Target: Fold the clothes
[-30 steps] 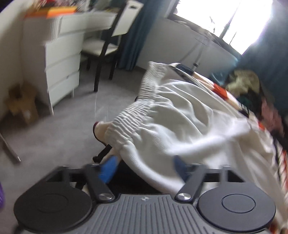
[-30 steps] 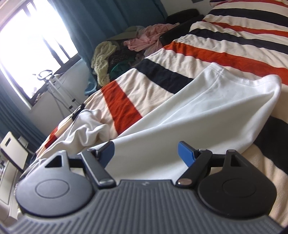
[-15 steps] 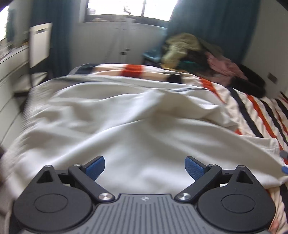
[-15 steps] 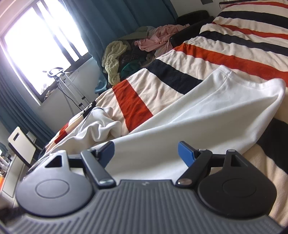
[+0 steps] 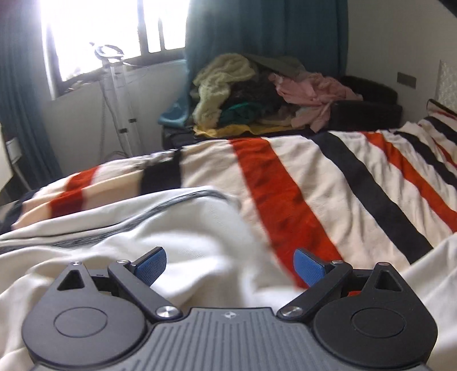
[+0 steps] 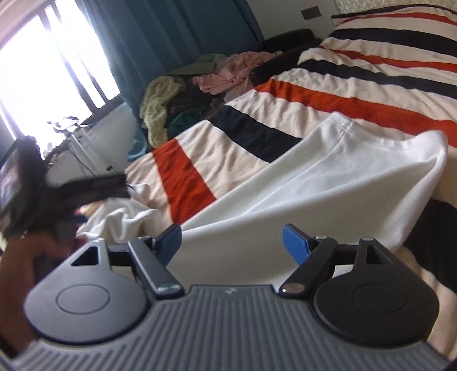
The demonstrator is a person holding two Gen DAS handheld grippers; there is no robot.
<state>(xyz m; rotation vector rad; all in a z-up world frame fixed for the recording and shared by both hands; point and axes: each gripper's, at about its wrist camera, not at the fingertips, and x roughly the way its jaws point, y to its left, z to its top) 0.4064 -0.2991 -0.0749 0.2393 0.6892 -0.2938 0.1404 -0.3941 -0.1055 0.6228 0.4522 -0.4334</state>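
My left hand-held gripper [image 5: 230, 264] and right hand-held gripper [image 6: 231, 238] hover with jaws apart, empty, over the white knit garment [image 6: 328, 182] spread on the striped bed [image 5: 285, 182]. Next, I judge: pinch an edge to fold.

Home bedroom. Bed under striped blanket [image 5: 300, 177] in cream, orange, black; heap of unsorted clothes [image 5: 257, 94] beside bed; teal curtains [image 5: 265, 31] flanking bright window [image 5: 114, 28]; white stand [image 5: 117, 97] below sill; wall socket plate [image 6: 311, 12].
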